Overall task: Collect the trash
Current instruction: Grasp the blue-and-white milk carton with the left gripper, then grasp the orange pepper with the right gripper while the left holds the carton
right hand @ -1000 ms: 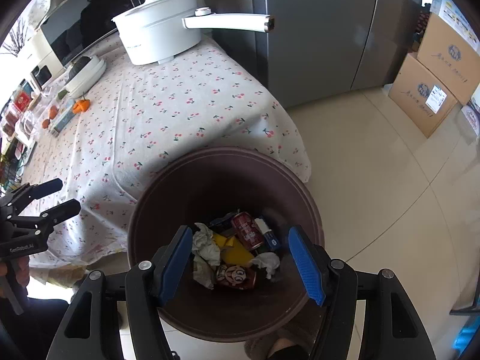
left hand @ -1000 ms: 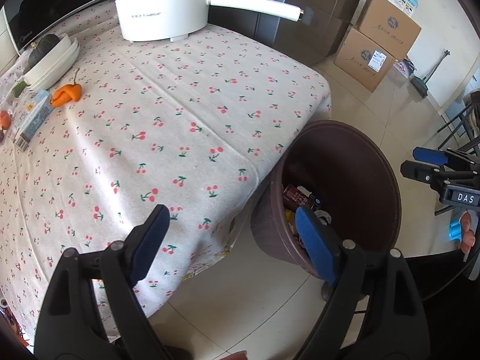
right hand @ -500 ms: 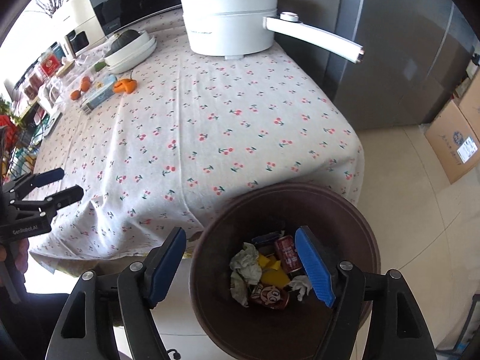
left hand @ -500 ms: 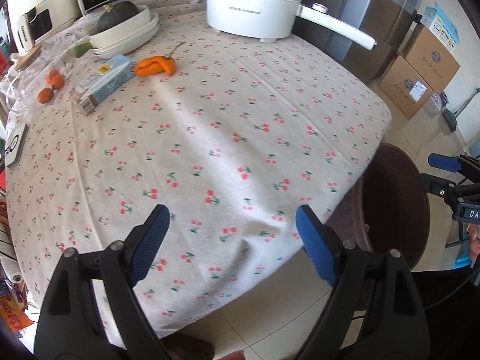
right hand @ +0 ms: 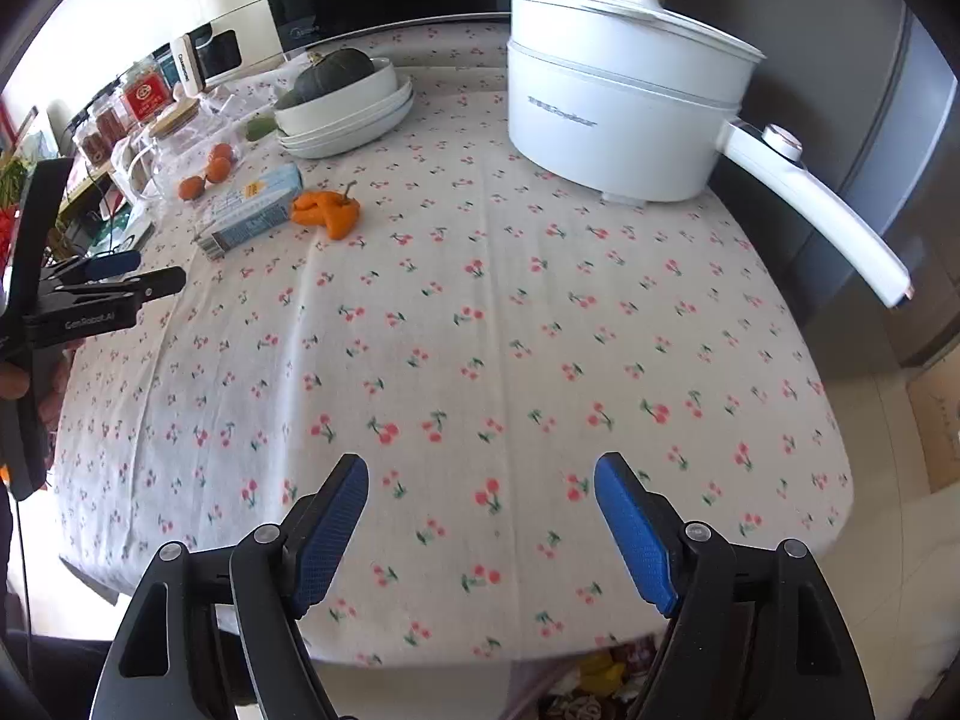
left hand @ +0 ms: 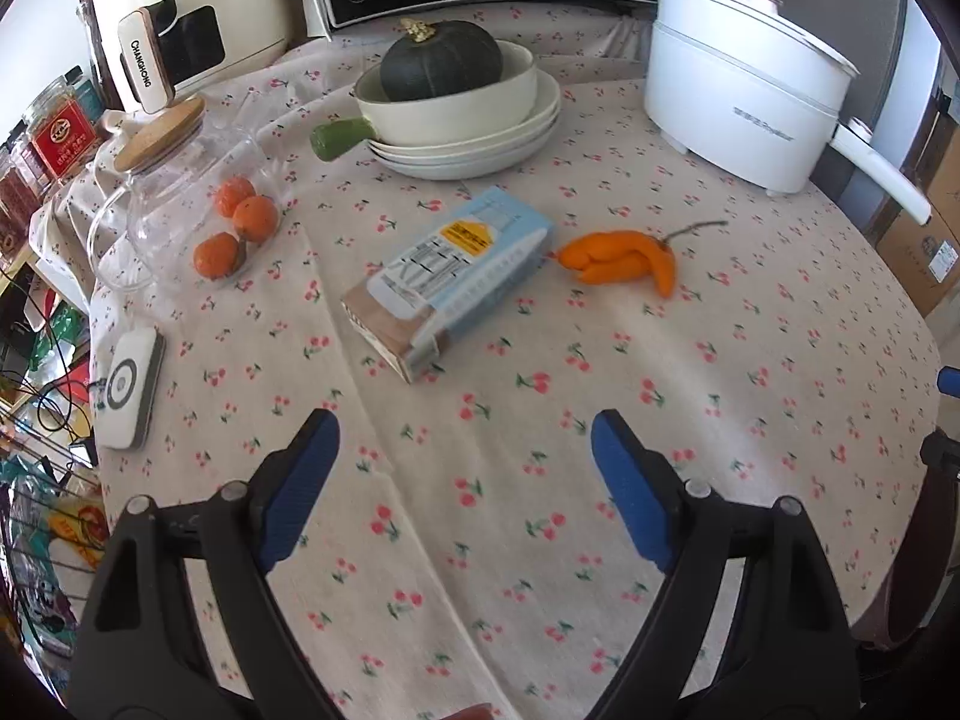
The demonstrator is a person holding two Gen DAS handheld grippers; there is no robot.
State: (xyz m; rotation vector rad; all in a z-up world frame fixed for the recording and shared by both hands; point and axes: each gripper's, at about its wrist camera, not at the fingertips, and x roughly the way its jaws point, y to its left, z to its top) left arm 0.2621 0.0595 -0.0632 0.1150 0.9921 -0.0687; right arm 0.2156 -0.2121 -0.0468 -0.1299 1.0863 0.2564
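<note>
A light blue carton (left hand: 447,276) lies on its side on the cherry-print tablecloth (left hand: 540,450), with an orange pepper (left hand: 624,261) just right of it. Both also show in the right wrist view: the carton (right hand: 249,213) and the pepper (right hand: 327,210) at the far left. My left gripper (left hand: 462,450) is open and empty, above the cloth a little short of the carton; it also shows in the right wrist view (right hand: 129,276). My right gripper (right hand: 480,480) is open and empty over the near table edge. Trash (right hand: 594,684) in the brown bin shows below that edge.
A white electric pot (left hand: 738,90) with a long handle stands at the back right. Stacked white dishes hold a dark squash (left hand: 441,60). A glass jar (left hand: 174,198) with oranges, a small white device (left hand: 129,387), a microwave and cardboard boxes on the floor are around.
Both grippers have swung away from the brown bin and up over the table. The carton and pepper now lie close ahead of the left gripper. Both stay open.
</note>
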